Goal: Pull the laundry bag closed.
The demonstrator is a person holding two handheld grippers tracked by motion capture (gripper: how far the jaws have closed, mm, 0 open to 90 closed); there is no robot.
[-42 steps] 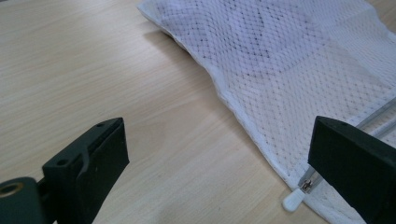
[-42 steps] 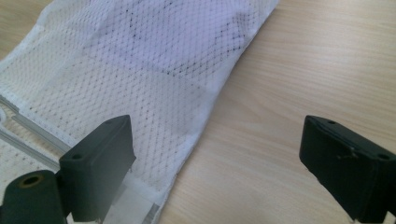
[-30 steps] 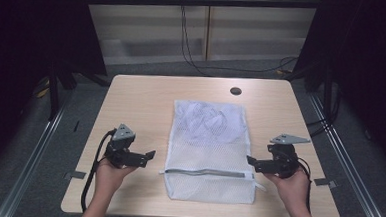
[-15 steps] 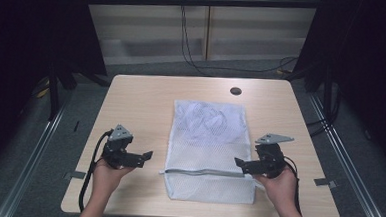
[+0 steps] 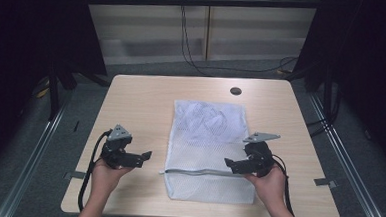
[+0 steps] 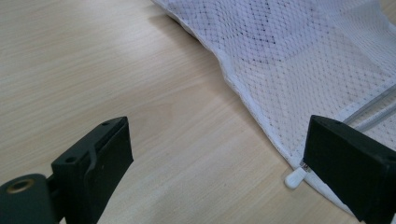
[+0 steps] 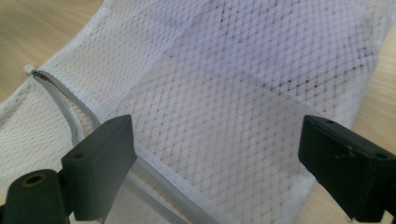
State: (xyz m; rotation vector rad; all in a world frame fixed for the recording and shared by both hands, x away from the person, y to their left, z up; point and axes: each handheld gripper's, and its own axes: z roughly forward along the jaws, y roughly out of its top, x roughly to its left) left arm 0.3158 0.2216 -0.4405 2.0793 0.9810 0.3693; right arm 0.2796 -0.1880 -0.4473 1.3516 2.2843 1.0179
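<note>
Since the earlier frame the right gripper (image 5: 231, 163) had slid inward over the mesh bag's (image 5: 210, 139) right edge, while the left gripper (image 5: 145, 156) kept apart from its left edge. High view: the bag lay mid-frame, long axis running up the table (image 5: 141, 96), zipper (image 5: 202, 172) crossing near the bottom. Left gripper view: jaws wide, empty — the zipper pull (image 6: 295, 177) just beside the right jaw, bare wood at left. Right gripper view: jaws wide over mesh, the zipper (image 7: 70, 112) at lower left.
</note>
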